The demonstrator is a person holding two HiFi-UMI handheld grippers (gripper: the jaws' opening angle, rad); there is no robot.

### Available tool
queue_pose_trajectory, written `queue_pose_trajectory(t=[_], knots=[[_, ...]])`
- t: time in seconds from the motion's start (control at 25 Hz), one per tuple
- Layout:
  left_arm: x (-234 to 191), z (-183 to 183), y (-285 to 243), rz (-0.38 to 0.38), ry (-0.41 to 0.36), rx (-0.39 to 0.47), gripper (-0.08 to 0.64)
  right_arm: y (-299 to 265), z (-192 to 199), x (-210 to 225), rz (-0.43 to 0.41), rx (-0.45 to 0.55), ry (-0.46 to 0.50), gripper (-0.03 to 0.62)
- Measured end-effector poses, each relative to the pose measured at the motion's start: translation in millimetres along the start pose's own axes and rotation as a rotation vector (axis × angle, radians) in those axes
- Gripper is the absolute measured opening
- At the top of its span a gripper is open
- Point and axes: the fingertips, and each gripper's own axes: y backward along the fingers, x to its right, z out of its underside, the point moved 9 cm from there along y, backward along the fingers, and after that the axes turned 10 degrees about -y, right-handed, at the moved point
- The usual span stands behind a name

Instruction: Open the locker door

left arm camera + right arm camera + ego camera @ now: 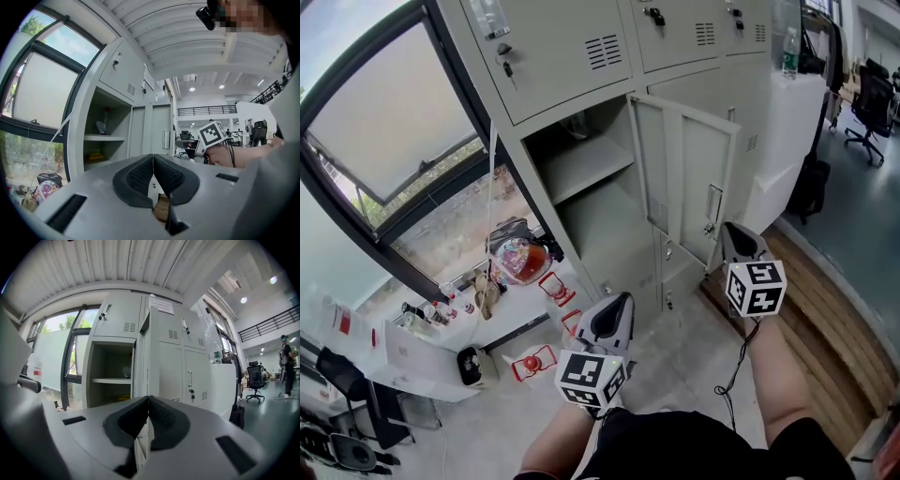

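Observation:
The grey locker's point(581, 56) middle door point(689, 178) stands swung open, showing an inner shelf point(586, 164). My right gripper point(733, 228) is shut, its tip close beside the door's free edge near the handle point(713, 202). In the right gripper view the pads point(159, 413) meet with nothing between them, and the door point(146, 357) is edge-on just beyond. My left gripper point(619, 298) hangs lower and left, in front of the locker's base, also shut and empty. Its own view shows the closed left gripper point(153, 157), the open compartment point(103, 136) and the right gripper's marker cube point(211, 134).
A large window point(384, 122) is left of the locker. A colourful bag point(520, 258) and small red items point(534, 361) lie on the floor below it. A black bag point(811, 183), an office chair point(872, 103) and a wooden floor strip point(834, 319) are at the right.

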Motion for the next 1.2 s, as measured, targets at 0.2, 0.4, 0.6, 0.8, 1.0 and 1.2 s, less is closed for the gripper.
queue_pose_trajectory(t=[0.2,0.4,0.6,0.8,1.0,1.2], knots=[[6.3,-2.2,11.2,-0.024,-0.009,-0.009,0.017,8.9,-2.4,-14.3,-0.068,0.009,0.005,0.054],[7.4,1.0,25.2,-0.052,0.000,-0.019,0.017,17.5,-0.4,-39.5,-0.152,0.003,0.017,0.054],[1.7,8.0,41.9,-0.074,0.015,-0.025,0.017,25.7,6.4,-72.2,-0.232,-0.008,0.025,0.054],[-10.7,13.3,59.4,-0.078,0.027,-0.029,0.017,34.5,14.9,-111.6,-0.299,-0.026,0.028,0.054],[-30.2,15.7,80.5,-0.074,0.040,-0.025,0.017,47.6,26.7,-156.6,-0.347,-0.046,0.026,0.054],[-46.5,21.3,101.8,-0.053,0.054,-0.025,0.017,61.8,42.4,-198.0,-0.381,-0.071,0.041,0.054]])
